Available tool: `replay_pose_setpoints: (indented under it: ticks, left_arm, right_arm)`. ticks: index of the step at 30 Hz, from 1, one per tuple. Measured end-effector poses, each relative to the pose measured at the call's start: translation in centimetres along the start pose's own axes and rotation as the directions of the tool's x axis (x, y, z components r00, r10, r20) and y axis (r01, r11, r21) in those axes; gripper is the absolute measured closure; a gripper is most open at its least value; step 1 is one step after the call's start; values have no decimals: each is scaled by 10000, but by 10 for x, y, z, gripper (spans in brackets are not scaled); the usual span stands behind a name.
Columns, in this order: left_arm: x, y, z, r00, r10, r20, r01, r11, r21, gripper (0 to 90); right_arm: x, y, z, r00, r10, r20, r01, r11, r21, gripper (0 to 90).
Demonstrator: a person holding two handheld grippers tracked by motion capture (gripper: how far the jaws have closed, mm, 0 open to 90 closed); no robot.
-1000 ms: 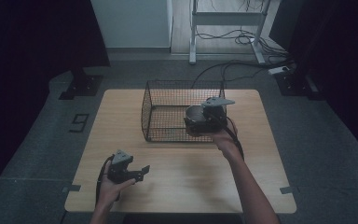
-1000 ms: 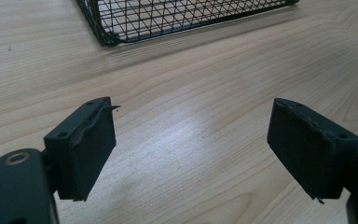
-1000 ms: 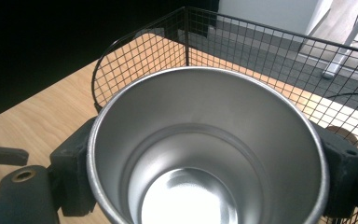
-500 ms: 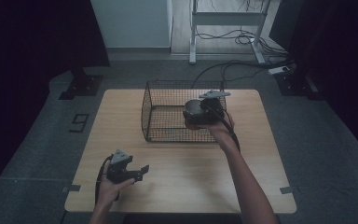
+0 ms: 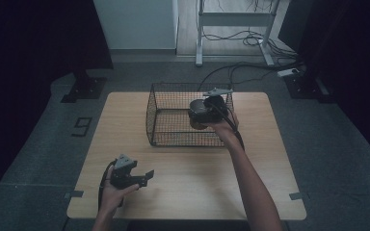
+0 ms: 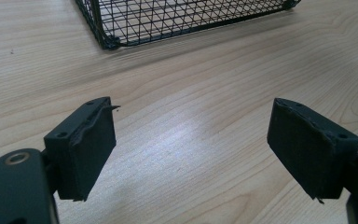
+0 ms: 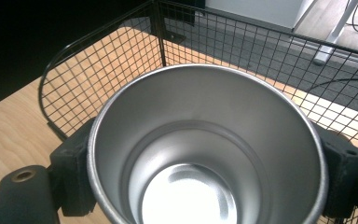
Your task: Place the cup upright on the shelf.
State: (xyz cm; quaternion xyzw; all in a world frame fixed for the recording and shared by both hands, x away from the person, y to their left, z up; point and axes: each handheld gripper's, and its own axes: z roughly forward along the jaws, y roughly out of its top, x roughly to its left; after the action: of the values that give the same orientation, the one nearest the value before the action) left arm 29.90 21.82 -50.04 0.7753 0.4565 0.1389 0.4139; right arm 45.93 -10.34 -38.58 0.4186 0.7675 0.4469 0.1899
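A rectangular light wooden table (image 5: 183, 192) with visible grain stands on a grey speckled floor (image 5: 38, 159). A black wire-mesh basket (image 5: 166, 120), open at the top, sits directly on its far half, roughly centred.

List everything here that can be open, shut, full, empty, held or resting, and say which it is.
Shiny steel cup: empty, upright, clamped between the jaws.
Black wire basket: open-topped, resting on the table; floor looks bare.
Right gripper: shut on the cup, over the basket.
Left gripper: open, holding nothing.
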Motion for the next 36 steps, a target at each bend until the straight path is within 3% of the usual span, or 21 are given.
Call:
replay_pose_setpoints:
  ticks: [26, 36]
  left_arm:
    - [4, 0, -3, 9999, -122, -6, 122, 9998, -135, 155]
    - [5, 0, -3, 9999, -117, 18, 118, 9999, -114, 155]
  right_arm:
    - [-18, 12, 47, 9994, 80, 323, -98, 9984, 550, 143]
    - [-20, 12, 68, 9997, 45, 229, -62, 9974, 724, 142]
